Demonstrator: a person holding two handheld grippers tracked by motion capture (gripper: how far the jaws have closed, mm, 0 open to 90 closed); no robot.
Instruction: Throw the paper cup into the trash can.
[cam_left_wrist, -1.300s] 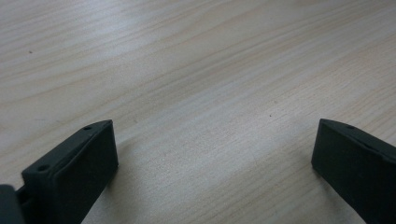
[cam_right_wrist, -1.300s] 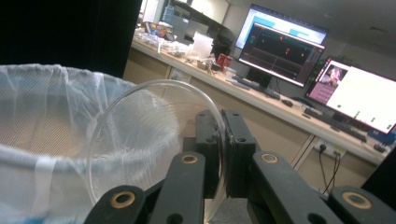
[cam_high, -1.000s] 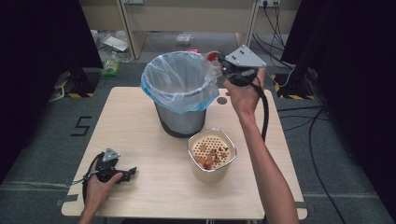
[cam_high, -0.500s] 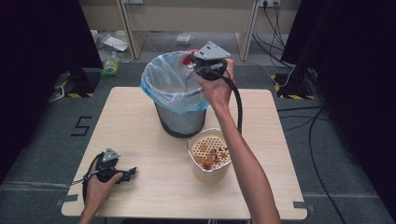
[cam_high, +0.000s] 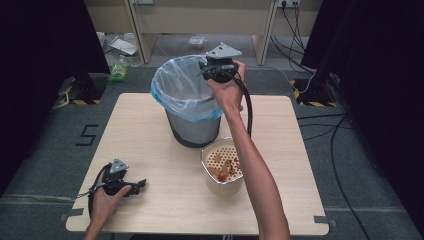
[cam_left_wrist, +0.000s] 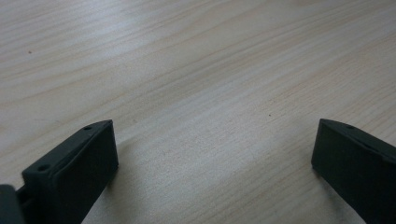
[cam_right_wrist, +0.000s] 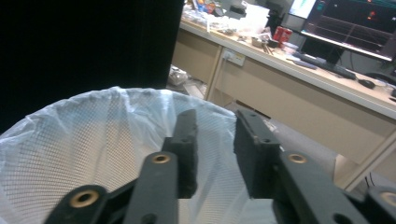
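Two handheld grippers, one table, two containers.

Table (cam_high: 150, 150): light wood, square-cornered, seen from above; dark floor around it.

Waste bin (cam_high: 192, 127): metal, round, standing at the far middle of the table, lined with a pale blue plastic bag (cam_high: 177, 90) whose edge folds down over the rim. In the right gripper view the bag (cam_right_wrist: 70, 140) shows a fine mesh pattern on its inside.

Perforated container (cam_high: 222, 172): cream-coloured, with a holed insert, standing just in front of the bin toward the person's right; brownish scraps (cam_high: 222, 170) lie in it (what they are cannot be told).

Right gripper (cam_high: 217, 67): held aloft in the right hand (cam_high: 227, 92) over the bin's far right rim, grey plate on top, black cable trailing down along the forearm. In its own view the right gripper (cam_right_wrist: 215, 154) shows its jaws a little apart, nothing between them, with the bag's mouth below.

Left gripper (cam_high: 120, 182): resting on the table's near left corner in the left hand (cam_high: 102, 200), well apart from both containers. In its own view the left gripper (cam_left_wrist: 212, 154) has its jaws spread wide over bare wood, holding nothing.

Background: a desk (cam_right_wrist: 299, 70) with monitors beyond the bin.
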